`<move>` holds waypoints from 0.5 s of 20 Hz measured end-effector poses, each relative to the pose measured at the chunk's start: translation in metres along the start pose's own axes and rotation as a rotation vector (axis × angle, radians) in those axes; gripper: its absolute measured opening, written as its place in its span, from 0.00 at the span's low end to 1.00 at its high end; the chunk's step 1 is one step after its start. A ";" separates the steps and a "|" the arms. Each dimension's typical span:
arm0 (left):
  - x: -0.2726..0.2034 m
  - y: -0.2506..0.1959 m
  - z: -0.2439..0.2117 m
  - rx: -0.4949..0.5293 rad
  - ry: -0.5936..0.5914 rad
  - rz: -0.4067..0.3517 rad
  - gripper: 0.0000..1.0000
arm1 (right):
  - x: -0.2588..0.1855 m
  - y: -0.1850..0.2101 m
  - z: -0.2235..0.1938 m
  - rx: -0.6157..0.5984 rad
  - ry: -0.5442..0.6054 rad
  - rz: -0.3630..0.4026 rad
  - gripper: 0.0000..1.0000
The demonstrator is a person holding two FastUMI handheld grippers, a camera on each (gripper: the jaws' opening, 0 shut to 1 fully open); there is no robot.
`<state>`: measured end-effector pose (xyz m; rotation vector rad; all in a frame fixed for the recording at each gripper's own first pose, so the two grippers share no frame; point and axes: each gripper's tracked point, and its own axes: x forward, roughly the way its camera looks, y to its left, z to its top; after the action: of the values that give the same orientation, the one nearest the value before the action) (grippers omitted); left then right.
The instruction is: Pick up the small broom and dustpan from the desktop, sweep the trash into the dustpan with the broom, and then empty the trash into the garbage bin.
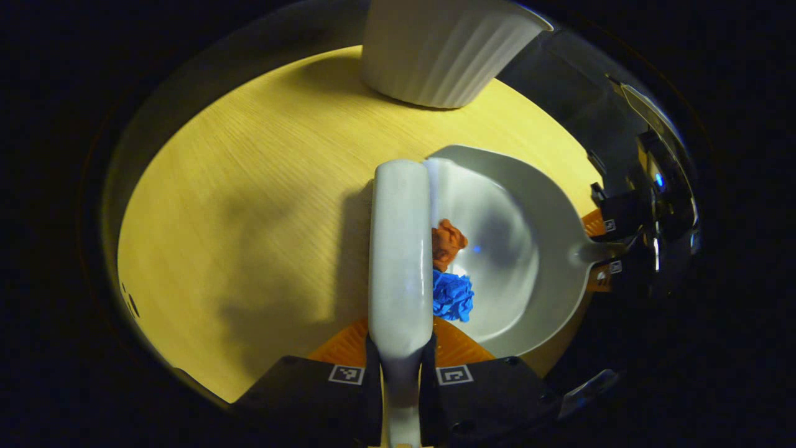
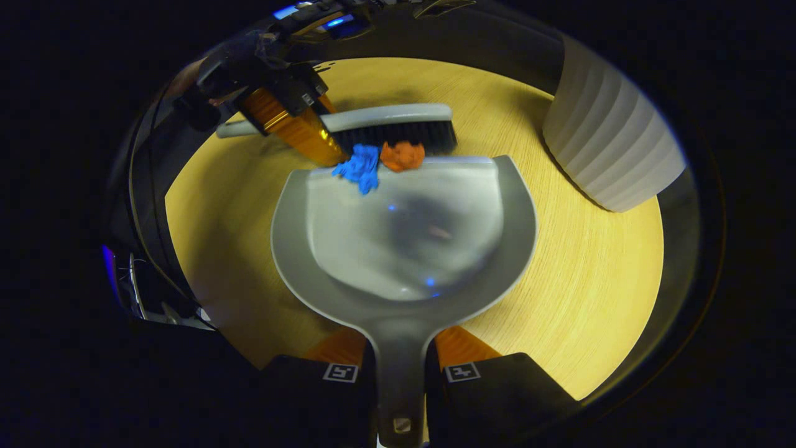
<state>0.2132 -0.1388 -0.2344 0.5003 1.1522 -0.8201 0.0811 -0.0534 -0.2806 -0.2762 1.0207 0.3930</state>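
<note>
The small broom (image 1: 400, 249) is pinched by its handle between the two fingers of the left gripper (image 1: 401, 364), as seen in the left gripper view, where the pale back of the broom head is laid along the open front edge of the dustpan (image 1: 528, 249). In the right gripper view, the dustpan handle is clamped between the fingers of the right gripper (image 2: 401, 367), and the pan is held low over the wooden counter (image 2: 591, 280) with its mouth turned away from the camera. The dark bristles of the broom are pressed against two pieces of crumpled trash at the pan's lip: a blue wad (image 2: 359, 168) and an orange wad (image 2: 402, 155), which are set side by side and touching. Both wads are placed just inside the front edge of the dustpan, against the bristles; the deeper part of the pan behind them is seen bare and glossy. A white ribbed garbage bin (image 2: 612, 149) is stood upright on the counter, near the dustpan's far right corner in the right gripper view and beyond the broom tip in the left gripper view. Its inside cannot be seen, so its contents cannot be told. The left gripper is also seen at the upper left of the right gripper view, closed on the broom handle.
</note>
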 end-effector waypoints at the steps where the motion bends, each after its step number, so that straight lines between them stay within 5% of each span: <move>1: 0.000 -0.011 -0.005 -0.013 0.008 -0.044 0.28 | 0.000 0.001 -0.001 0.003 -0.007 -0.005 0.36; 4: 0.001 -0.031 -0.013 -0.064 0.000 -0.074 0.28 | 0.002 -0.001 -0.001 0.008 -0.015 -0.022 0.36; 10: -0.022 -0.037 -0.027 -0.182 -0.165 0.008 0.28 | 0.002 0.002 0.002 0.067 -0.037 -0.038 0.35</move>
<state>0.1644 -0.1357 -0.2209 0.2811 1.0597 -0.7270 0.0825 -0.0510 -0.2816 -0.2266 0.9891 0.3280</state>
